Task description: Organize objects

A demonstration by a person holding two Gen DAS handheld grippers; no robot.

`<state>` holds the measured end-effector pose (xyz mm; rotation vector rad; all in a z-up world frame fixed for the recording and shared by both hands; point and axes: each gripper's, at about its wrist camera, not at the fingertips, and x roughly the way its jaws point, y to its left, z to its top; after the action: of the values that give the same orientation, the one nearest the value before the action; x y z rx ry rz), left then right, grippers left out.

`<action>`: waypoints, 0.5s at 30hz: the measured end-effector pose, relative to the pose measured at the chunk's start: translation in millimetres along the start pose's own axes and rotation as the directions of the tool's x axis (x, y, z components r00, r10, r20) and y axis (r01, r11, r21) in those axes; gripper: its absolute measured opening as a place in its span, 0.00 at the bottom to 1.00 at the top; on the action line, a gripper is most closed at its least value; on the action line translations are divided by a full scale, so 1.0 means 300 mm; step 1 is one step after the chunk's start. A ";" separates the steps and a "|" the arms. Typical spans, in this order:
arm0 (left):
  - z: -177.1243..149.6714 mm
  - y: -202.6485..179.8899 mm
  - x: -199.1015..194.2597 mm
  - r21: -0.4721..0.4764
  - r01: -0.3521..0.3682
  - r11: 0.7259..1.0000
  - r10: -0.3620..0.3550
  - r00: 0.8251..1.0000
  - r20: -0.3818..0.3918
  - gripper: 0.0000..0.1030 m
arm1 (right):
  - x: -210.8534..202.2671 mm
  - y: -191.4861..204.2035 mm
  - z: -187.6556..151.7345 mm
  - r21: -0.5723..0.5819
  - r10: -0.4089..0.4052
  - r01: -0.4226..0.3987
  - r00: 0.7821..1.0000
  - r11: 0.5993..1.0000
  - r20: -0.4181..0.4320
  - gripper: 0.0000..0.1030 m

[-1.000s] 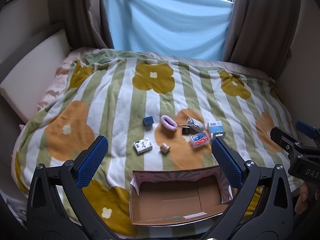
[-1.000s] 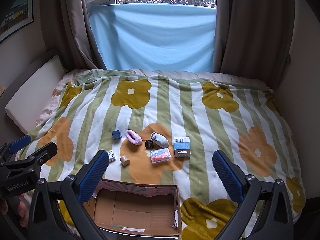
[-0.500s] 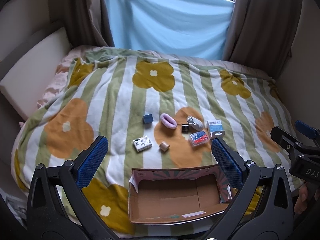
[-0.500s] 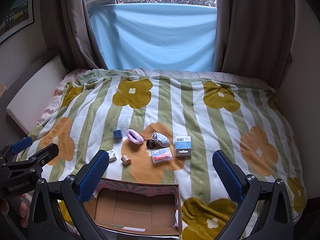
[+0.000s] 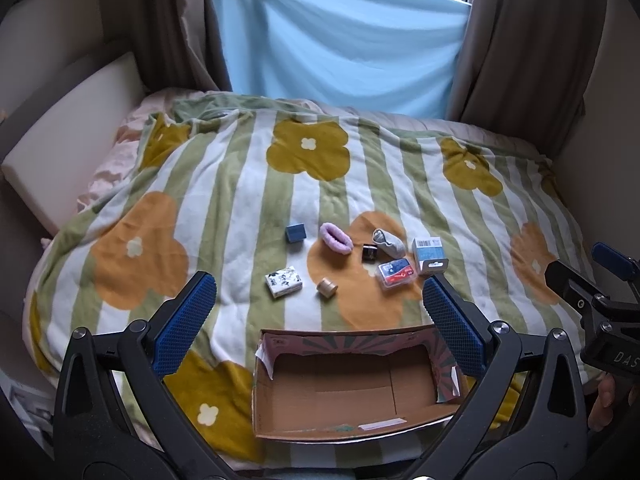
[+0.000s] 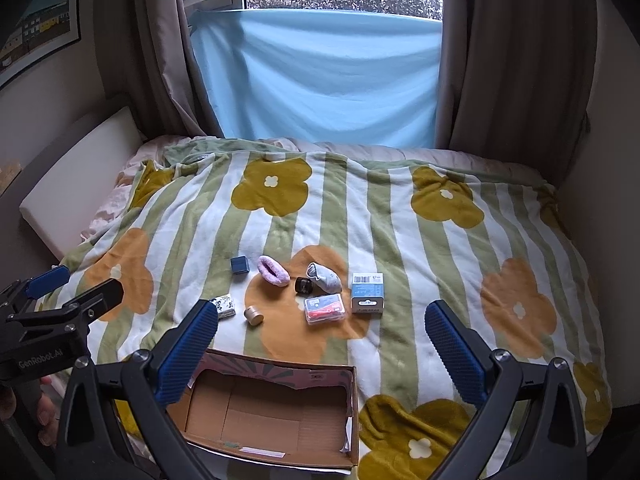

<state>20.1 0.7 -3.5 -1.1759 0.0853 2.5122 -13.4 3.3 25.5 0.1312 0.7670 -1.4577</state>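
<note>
Both sets of fingers stand spread wide with nothing between them. The left gripper (image 5: 316, 320) hangs low in its frame, its blue pads framing the open cardboard box (image 5: 352, 384) at bottom centre. The right gripper (image 6: 320, 344) hovers likewise, its box (image 6: 272, 412) sitting toward the lower left of that view.

Just beyond the box, in the middle of the frame, small things lie scattered on the striped flower blanket (image 5: 240, 184) that covers the bed: a patterned white packet (image 5: 283, 281) and a little tan cylinder (image 5: 327, 287) nearest the box, a clear case with red contents (image 5: 396, 274) to their right, and a blue-and-white carton (image 5: 429, 254) beside that. Farther back sit a dark blue cube (image 5: 296, 233), a fuzzy purple slipper (image 5: 336, 237), a small black box (image 5: 370, 252) and a grey sock (image 5: 388, 242).

A pale blue sheet (image 6: 320, 80) hangs across the window at the top, brown curtains on either side.
</note>
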 end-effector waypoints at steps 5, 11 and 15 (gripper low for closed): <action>0.004 0.006 -0.024 -0.022 -0.005 1.000 0.005 1.000 0.005 1.00 | -0.017 -0.058 -0.018 0.008 -0.006 0.006 1.000 1.000 0.003 1.00; 0.009 0.024 -0.029 -0.039 -0.022 0.999 0.022 1.000 -0.015 1.00 | -0.006 -0.124 -0.028 0.016 0.007 -0.007 1.000 1.000 -0.020 1.00; 0.002 0.052 0.010 -0.055 -0.024 0.998 0.021 0.998 -0.056 1.00 | 0.034 -0.147 -0.036 0.063 -0.027 0.032 0.997 0.998 -0.072 1.00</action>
<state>12.4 -12.8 -6.8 -1.2736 0.0437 2.5171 -58.9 -6.3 27.9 0.2226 0.7835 -1.5127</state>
